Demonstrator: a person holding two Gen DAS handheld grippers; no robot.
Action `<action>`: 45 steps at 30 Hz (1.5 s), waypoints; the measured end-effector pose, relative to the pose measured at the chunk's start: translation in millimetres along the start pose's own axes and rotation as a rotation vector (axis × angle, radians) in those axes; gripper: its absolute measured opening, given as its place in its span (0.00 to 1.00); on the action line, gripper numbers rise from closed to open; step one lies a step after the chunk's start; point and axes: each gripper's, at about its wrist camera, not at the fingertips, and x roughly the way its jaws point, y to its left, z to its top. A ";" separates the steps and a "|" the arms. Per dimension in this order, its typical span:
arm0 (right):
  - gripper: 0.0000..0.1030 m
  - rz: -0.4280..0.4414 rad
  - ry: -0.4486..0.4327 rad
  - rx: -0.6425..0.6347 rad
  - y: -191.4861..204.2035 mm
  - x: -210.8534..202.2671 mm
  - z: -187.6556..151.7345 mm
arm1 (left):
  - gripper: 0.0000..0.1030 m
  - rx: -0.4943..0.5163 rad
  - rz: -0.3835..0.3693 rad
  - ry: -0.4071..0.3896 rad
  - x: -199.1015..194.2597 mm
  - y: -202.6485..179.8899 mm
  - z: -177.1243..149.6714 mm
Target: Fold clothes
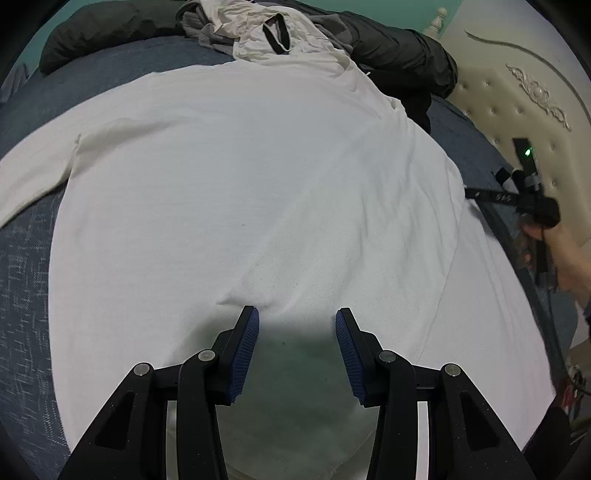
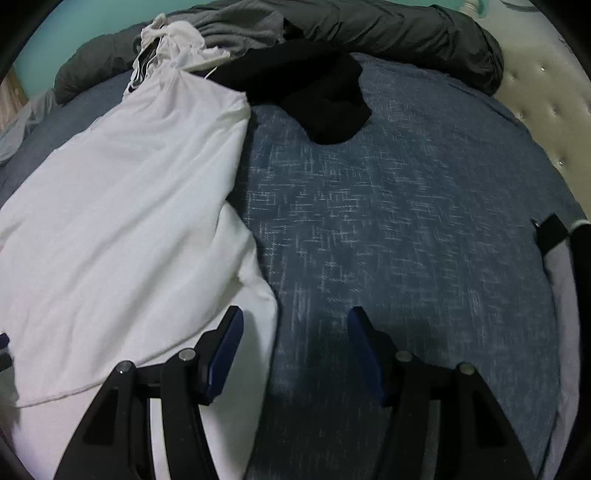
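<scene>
A white long-sleeved shirt point(image 1: 251, 192) lies spread flat on the blue bedcover point(image 1: 26, 266). My left gripper point(image 1: 297, 319) is open just above the shirt's middle, its blue pads close to a small pucker in the cloth, nothing between them. The right gripper point(image 1: 532, 199), held by a hand point(image 1: 565, 247), shows at the shirt's right edge in the left wrist view. In the right wrist view the right gripper point(image 2: 295, 321) is open over the bedcover point(image 2: 424, 221), its left finger above the shirt's point(image 2: 122, 206) right edge.
A heap of clothes lies at the far side of the bed: a crumpled white garment point(image 1: 266, 33), a black garment point(image 2: 314, 92) and a dark grey jacket point(image 2: 388, 29). A cream tufted headboard point(image 1: 517, 96) stands to the right.
</scene>
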 end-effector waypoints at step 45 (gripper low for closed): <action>0.10 0.245 -0.047 0.247 -38.2 10.3 14.4 | 0.46 -0.013 0.000 0.002 1.7 0.4 1.4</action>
